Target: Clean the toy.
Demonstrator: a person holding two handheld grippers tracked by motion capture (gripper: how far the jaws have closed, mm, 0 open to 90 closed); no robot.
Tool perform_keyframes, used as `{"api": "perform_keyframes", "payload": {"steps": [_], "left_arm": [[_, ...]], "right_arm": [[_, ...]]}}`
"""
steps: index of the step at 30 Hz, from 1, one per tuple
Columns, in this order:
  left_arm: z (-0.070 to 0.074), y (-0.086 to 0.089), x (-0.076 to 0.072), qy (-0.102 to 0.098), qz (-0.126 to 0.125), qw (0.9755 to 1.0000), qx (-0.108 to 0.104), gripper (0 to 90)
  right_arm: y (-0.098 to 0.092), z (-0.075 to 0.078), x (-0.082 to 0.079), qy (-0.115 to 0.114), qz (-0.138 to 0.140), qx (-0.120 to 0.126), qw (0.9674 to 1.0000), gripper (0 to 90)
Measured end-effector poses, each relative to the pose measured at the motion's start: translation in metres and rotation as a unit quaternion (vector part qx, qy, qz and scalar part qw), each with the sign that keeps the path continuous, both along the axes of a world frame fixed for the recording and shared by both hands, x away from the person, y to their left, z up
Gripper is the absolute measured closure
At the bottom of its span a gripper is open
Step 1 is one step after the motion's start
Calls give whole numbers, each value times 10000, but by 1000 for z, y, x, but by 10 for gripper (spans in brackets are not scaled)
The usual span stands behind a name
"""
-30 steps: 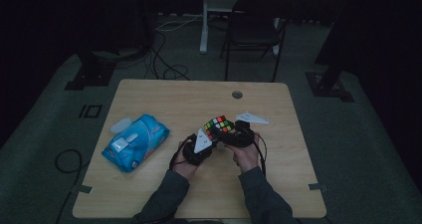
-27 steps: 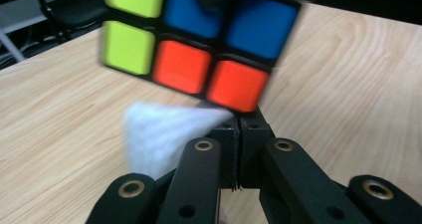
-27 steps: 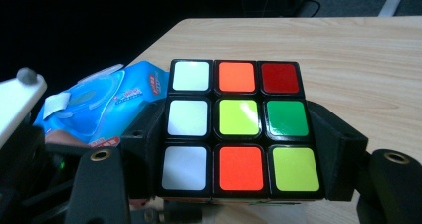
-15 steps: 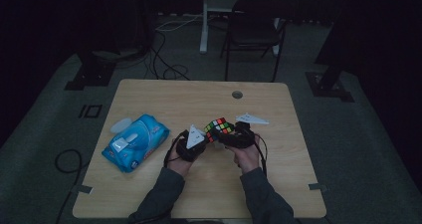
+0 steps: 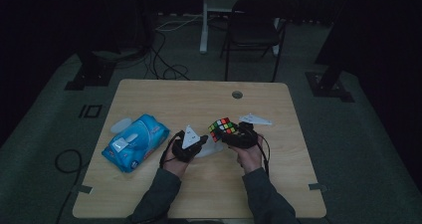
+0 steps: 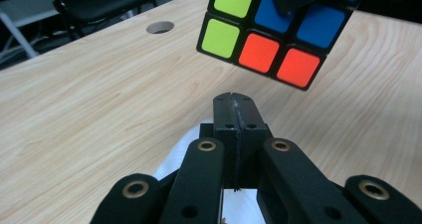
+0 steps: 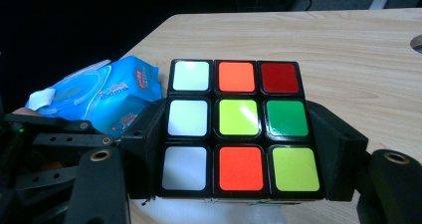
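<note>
A colour-scrambled puzzle cube (image 5: 222, 127) is held above the table, with my right gripper (image 5: 230, 134) shut on it. In the right gripper view the jaws clamp the cube (image 7: 238, 77) by its left and right sides. My left gripper (image 5: 200, 143) is just left of the cube, its jaws pressed together (image 6: 234, 107). A white wipe (image 6: 176, 157) hangs under them, and a thin pale edge shows in the seam. The cube (image 6: 259, 50) floats close ahead of those jaws, apart from them. The wipe (image 5: 211, 152) spreads on the table between the hands.
A blue pack of wet wipes (image 5: 134, 142) lies at the table's left, with a white wipe (image 5: 119, 126) beside it. A cable hole (image 5: 237, 94) sits near the wooden table's far edge (image 5: 199, 82). A chair (image 5: 254, 20) stands behind.
My left gripper has drawn back to the left, away from the cube. The right gripper and the cube have stayed put.
</note>
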State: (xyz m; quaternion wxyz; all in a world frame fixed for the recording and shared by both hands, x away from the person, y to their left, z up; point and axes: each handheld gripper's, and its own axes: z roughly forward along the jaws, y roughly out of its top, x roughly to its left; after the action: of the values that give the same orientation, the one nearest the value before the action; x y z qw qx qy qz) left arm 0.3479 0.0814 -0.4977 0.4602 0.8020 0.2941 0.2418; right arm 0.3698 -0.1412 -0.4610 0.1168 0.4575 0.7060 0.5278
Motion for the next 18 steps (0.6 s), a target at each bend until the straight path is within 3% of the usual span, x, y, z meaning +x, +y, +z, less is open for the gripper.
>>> {"api": "perform_keyframes", "payload": {"steps": [3, 7, 14, 18], "left_arm": [[-5, 0, 5, 141, 106, 9997, 158, 748], [-20, 1, 11, 422, 199, 9985, 277, 619], [-42, 8, 19, 921, 347, 9943, 419, 509], [-48, 11, 23, 1044, 572, 9917, 494, 515]], "right_arm": [[0, -1, 0, 3, -4, -8, 10000, 338], [1, -1, 0, 4, -3, -21, 10000, 339], [-1, -2, 0, -1, -15, -49, 10000, 339], [-1, -3, 1, 21, -20, -54, 10000, 339]]}}
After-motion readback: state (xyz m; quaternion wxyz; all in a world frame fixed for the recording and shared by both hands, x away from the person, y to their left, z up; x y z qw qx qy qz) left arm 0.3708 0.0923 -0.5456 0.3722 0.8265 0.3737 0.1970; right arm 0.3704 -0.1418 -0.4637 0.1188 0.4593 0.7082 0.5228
